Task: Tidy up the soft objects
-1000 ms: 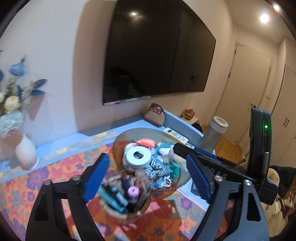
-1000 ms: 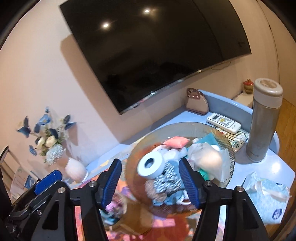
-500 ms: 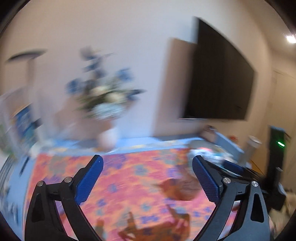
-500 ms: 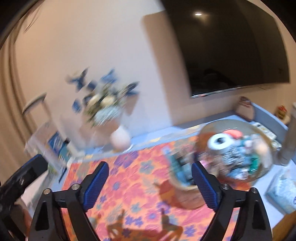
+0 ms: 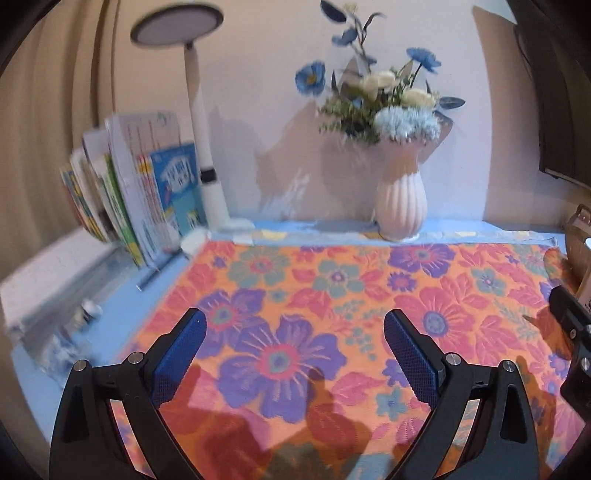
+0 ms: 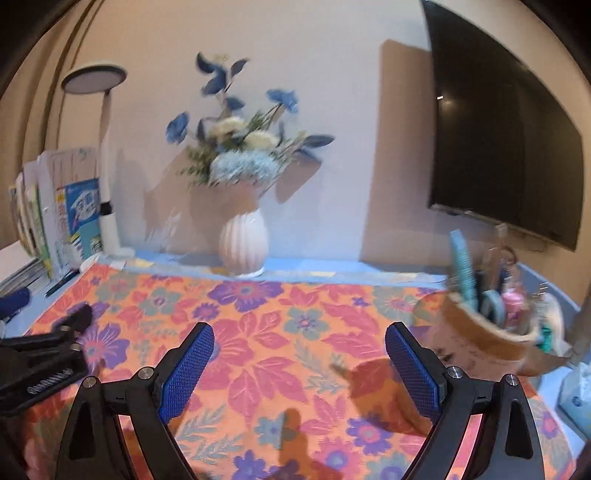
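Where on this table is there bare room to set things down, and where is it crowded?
The floral mat lies bare between the ribbed vase at the back, the books and lamp at left, and both open grippers, left and right. The right side is crowded: a stuffed basket and a tissue pack.

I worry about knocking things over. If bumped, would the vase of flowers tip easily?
Probably: the vase narrows toward its foot, and the tall bouquet spreads wider than it, so it looks top-heavy. Its glossy ribbed surface suggests ceramic, likely breakable.

Pale wall (image 5: 258, 92) behind floral tablecloth (image 5: 332, 295), desk lamp (image 5: 177, 26), dark television (image 6: 498, 140).
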Action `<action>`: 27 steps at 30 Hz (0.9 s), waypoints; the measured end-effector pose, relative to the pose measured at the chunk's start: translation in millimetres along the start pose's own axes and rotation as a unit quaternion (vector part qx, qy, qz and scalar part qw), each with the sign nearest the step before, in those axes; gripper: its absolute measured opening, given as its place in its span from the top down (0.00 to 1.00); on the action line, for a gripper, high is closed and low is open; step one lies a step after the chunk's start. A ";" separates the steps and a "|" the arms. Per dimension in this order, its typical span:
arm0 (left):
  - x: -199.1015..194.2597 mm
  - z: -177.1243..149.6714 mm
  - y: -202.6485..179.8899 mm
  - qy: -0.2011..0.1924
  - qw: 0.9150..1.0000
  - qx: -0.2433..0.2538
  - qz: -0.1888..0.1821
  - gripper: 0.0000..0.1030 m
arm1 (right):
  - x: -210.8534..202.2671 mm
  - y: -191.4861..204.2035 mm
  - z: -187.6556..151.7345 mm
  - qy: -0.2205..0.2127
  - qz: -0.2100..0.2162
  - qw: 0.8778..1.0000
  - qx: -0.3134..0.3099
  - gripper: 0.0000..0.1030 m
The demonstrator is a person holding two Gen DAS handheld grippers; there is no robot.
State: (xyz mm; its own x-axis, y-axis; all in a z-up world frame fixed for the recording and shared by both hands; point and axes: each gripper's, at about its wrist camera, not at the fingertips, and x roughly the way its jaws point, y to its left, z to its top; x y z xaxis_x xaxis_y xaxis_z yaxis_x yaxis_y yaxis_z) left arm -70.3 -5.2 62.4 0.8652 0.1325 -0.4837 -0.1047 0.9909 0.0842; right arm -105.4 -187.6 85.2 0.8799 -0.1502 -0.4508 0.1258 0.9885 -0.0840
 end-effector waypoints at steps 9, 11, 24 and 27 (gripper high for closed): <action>15.8 -8.8 11.7 0.047 0.997 -0.046 -0.027 0.01 | 10.6 -4.4 -14.1 0.021 0.065 0.997 0.028 0.00; 13.6 -9.7 11.1 0.040 0.998 -0.047 -0.025 0.01 | 12.4 -8.5 -16.8 0.033 0.068 0.996 0.040 0.00; 12.6 -7.9 6.8 0.034 0.999 -0.032 -0.019 0.01 | 22.3 -11.4 -18.3 0.060 0.058 0.995 0.053 0.00; 13.1 -8.2 6.2 0.037 0.999 -0.032 -0.019 0.01 | 25.5 -10.4 -18.9 0.070 0.055 0.995 0.052 0.00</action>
State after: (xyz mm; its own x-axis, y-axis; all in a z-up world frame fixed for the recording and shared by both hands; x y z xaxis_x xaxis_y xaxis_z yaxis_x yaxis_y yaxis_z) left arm -63.7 2.9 49.5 0.8312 0.0944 -0.5479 -0.1062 0.9943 0.0102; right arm -92.9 -202.0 57.8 0.8199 -0.0340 -0.5715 0.0845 0.9945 0.0620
